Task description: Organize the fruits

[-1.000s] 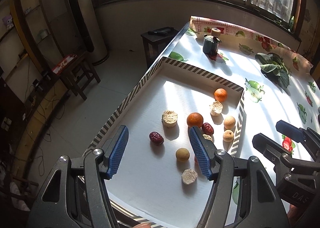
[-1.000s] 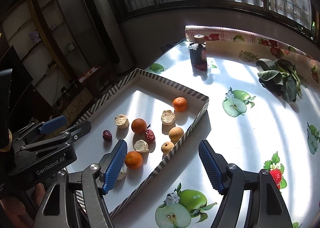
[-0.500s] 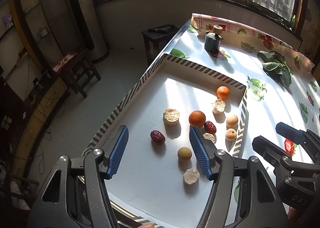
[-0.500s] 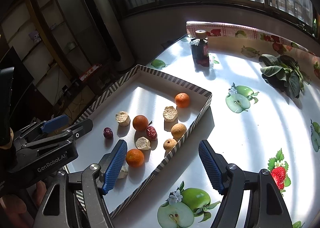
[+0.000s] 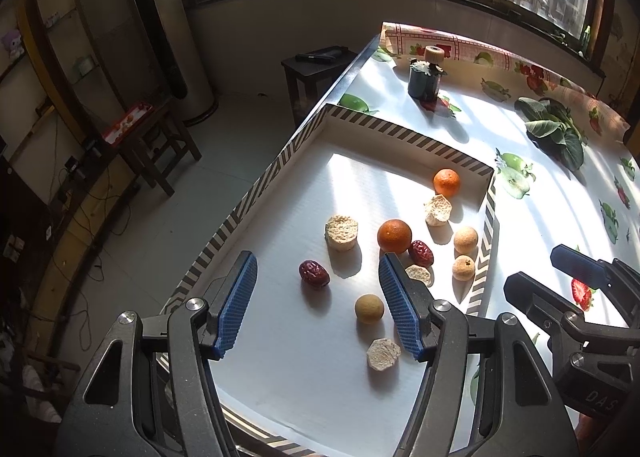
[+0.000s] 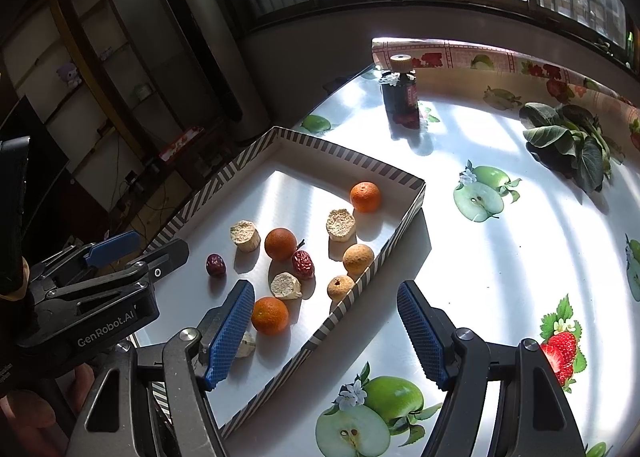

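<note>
A striped-rim white tray [image 5: 404,135] [image 6: 344,155] holds loose fruit: oranges [image 5: 394,235] [image 5: 446,182] [image 6: 270,315], red dates [image 5: 314,273] [image 5: 420,253], tan round fruits [image 5: 369,308] [image 5: 465,240] and pale cut pieces [image 5: 341,232] [image 5: 383,353]. My left gripper [image 5: 316,307] is open and empty above the tray's near end, the date between its fingers in view. My right gripper [image 6: 326,331] is open and empty, straddling the tray's right rim, near the front orange.
A dark bottle with a cork [image 5: 424,75] [image 6: 400,95] stands at the table's far end. A leafy green bunch [image 5: 554,133] [image 6: 572,145] lies at the right. The fruit-print tablecloth [image 6: 500,249] covers the table. The tray sits along the table's left edge, floor below.
Both grippers have drawn back and risen slightly, so the tray and fruit sit a little farther off. Both stay open. No fruit has moved.
</note>
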`<state>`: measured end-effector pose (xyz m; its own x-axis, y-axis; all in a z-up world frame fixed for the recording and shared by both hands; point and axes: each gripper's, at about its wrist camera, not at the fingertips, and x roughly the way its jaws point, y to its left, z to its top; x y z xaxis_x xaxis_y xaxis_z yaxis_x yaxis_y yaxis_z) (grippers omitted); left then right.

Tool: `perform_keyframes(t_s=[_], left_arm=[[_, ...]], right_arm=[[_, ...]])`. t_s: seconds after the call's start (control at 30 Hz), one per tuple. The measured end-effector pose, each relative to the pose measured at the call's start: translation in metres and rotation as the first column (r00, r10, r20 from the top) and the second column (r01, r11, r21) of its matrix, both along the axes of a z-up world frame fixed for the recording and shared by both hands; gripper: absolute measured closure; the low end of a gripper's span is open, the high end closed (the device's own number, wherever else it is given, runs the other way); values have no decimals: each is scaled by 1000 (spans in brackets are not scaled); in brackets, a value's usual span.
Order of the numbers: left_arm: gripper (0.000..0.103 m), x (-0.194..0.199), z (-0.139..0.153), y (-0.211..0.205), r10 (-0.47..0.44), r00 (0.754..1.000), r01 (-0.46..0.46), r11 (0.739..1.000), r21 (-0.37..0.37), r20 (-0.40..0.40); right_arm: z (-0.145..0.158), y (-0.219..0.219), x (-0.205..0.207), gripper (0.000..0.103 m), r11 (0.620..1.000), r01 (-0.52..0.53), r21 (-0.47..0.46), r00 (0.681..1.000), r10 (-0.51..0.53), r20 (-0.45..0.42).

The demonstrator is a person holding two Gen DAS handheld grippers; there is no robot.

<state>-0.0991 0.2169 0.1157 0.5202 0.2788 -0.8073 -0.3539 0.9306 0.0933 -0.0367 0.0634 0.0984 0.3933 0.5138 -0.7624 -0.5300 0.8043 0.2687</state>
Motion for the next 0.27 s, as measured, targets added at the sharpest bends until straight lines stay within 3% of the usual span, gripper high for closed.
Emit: perform_keyframes(t_s=[0.27], left_arm=[[39, 5, 0, -5, -9, 1000, 9, 999, 36, -3]], right_arm=[[-4, -7, 3, 31, 1000, 17, 9, 1000, -17, -12]])
